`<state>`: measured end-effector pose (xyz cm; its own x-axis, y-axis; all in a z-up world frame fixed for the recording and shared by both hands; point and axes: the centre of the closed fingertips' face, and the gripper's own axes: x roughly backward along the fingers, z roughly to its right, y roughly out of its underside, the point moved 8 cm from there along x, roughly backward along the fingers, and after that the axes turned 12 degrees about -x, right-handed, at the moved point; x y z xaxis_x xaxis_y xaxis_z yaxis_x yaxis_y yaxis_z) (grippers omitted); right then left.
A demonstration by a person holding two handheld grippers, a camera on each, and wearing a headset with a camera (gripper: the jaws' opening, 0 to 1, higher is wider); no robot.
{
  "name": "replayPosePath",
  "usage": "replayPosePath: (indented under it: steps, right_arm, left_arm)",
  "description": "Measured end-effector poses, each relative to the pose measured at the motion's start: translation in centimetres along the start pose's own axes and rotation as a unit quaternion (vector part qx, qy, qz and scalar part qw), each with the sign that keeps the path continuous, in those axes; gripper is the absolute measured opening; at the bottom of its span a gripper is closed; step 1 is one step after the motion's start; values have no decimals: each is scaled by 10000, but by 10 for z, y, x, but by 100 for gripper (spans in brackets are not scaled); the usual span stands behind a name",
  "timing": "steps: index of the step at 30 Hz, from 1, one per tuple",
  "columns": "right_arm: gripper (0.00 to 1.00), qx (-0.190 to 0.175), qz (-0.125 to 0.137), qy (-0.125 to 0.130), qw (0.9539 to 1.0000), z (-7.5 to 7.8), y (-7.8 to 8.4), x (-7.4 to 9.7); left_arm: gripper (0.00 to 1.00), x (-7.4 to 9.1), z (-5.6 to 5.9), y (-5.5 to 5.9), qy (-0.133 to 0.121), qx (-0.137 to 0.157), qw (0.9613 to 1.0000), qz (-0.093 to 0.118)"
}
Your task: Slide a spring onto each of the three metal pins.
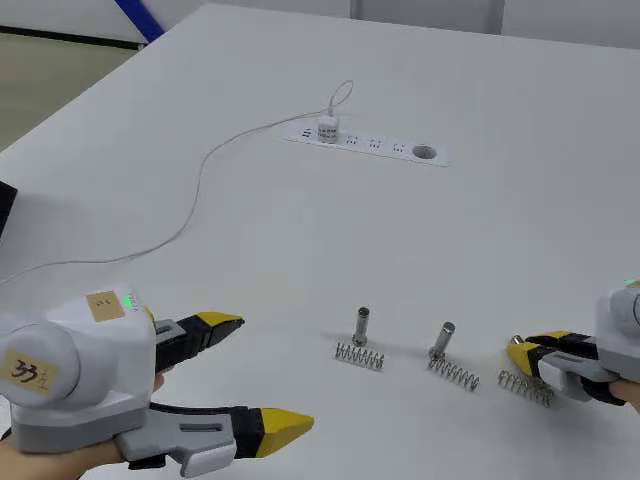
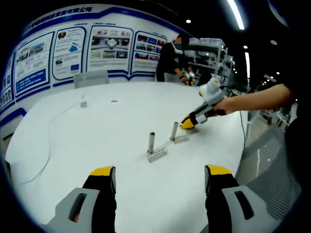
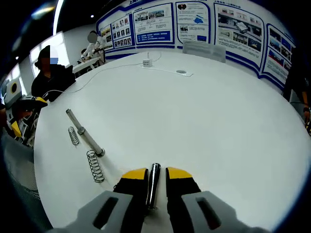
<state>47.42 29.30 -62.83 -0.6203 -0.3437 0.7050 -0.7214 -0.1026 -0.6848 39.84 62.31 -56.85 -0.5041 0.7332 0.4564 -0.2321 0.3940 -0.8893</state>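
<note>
Two metal pins [image 1: 361,325] [image 1: 443,340] stand upright on the white table [image 1: 300,230], each with a spring [image 1: 360,356] [image 1: 453,374] lying at its foot. A third spring [image 1: 525,388] lies further right. My right gripper [image 1: 527,348] is shut on the third pin [image 1: 517,341]; in the right gripper view that pin [image 3: 154,171] sits between the yellow jaws of the gripper [image 3: 155,177]. My left gripper [image 1: 255,375] hovers open at the near left, well short of the pins. In the left gripper view the open gripper [image 2: 160,174] faces a pin [image 2: 151,141] and a spring [image 2: 157,155].
A white power strip [image 1: 365,143] with a plugged-in adapter lies at the far middle of the table, and its cable [image 1: 200,180] trails off to the left edge. A person [image 2: 170,58] stands beyond the table's far side.
</note>
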Motion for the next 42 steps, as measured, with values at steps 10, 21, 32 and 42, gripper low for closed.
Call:
replayPosePath:
  steps: [10,21,32,42]
  right_arm:
    - [10,70,-185,40,9998,-2,-4,-5]
    - [8,140,-198,58,9997,-3,-4,-6]
    - [8,214,-112,156,9996,-5,-6,-2]
    - [8,181,138,176,9996,-2,-12,11]
  left_arm:
    - [76,0,2,1,29,41,10000,27]
    - [75,3,0,-1,11,33,10000,54]
    - [75,6,1,-10,-46,67,9997,213]
    - [75,6,4,-12,-59,49,9997,224]
